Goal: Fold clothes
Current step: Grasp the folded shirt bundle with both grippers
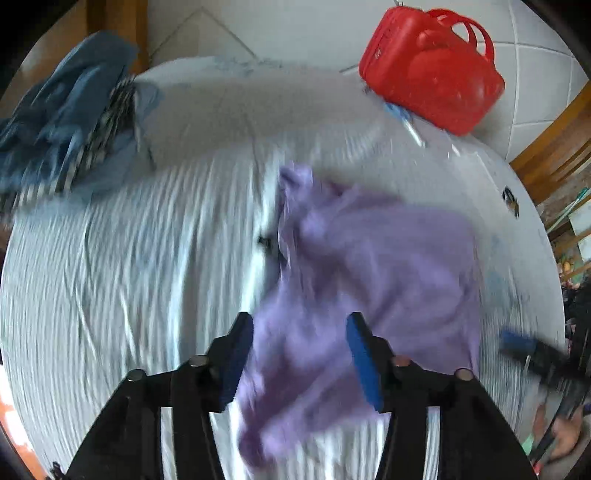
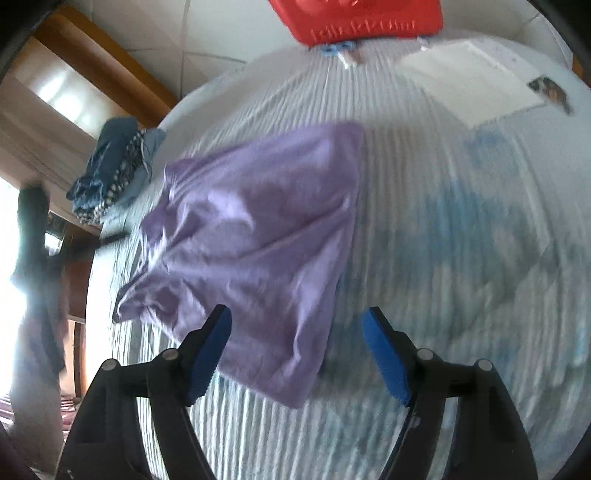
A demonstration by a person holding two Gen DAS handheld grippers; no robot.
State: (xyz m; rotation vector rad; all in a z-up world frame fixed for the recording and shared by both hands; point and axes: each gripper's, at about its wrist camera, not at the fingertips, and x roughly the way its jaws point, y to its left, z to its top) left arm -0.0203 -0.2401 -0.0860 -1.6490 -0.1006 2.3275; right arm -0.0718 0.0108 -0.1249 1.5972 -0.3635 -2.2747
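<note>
A crumpled lilac garment (image 1: 354, 273) lies on the white striped bedspread (image 1: 147, 251). My left gripper (image 1: 300, 325) is open, its blue pads on either side of the garment's near part, not closed on it. In the right wrist view the same garment (image 2: 251, 236) lies spread left of centre. My right gripper (image 2: 297, 321) is open above the garment's near right corner, its left pad (image 2: 210, 350) over the cloth. The right gripper's tip (image 1: 517, 343) also shows at the right edge of the left wrist view. Both views are motion-blurred.
A pile of blue and striped clothes (image 1: 70, 122) sits at the far left of the bed (image 2: 114, 170). A red plastic case (image 1: 432, 66) stands at the far edge (image 2: 362, 18). A white folded sheet (image 2: 469, 81) lies far right. Wooden furniture (image 1: 554, 147) borders the bed.
</note>
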